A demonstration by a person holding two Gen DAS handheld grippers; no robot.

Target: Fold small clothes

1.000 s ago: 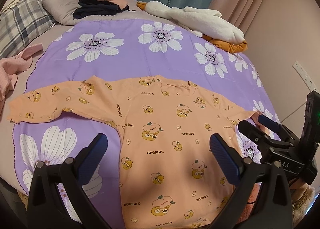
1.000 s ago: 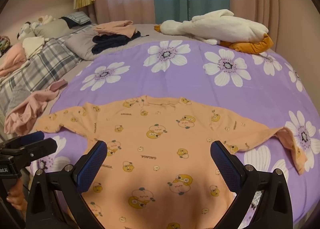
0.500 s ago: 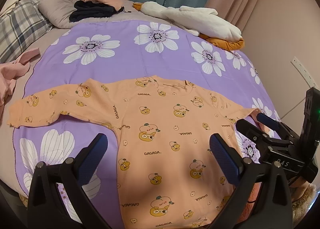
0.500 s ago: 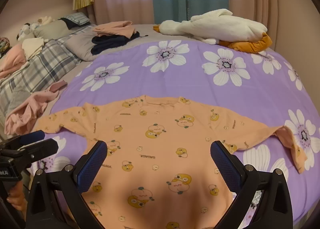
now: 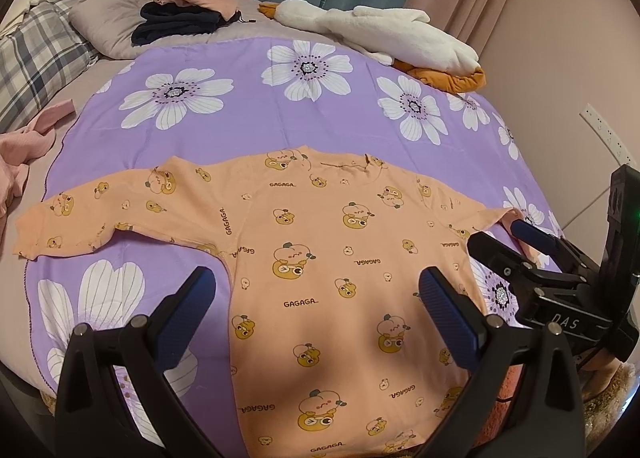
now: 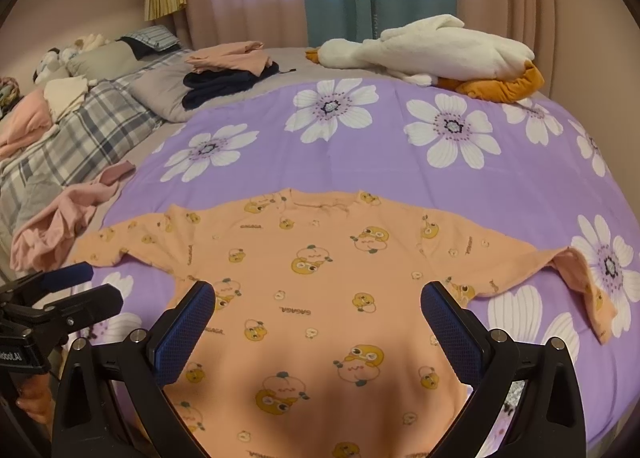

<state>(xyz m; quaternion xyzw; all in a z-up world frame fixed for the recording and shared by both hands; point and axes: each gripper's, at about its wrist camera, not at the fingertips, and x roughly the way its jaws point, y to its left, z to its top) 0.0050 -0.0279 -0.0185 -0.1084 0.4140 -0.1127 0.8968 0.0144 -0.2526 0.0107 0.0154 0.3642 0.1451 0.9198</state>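
A small orange long-sleeved shirt with cartoon prints lies spread flat on the purple flowered sheet, neck away from me, both sleeves out. It also shows in the right wrist view. My left gripper is open and empty, hovering over the shirt's lower body. My right gripper is open and empty over the same area. The right gripper shows at the right edge of the left wrist view, near the right sleeve. The left gripper shows at the left edge of the right wrist view. The right sleeve's cuff is folded over.
A white and orange plush goose lies at the far edge of the bed. Folded pink and dark clothes rest on a grey pillow. A crumpled pink garment lies left of the sheet. A wall stands to the right.
Both grippers have drawn slightly back and tilted, so the shirt sits a little lower and farther in view. The shirt itself has not moved. Both grippers stayed open.
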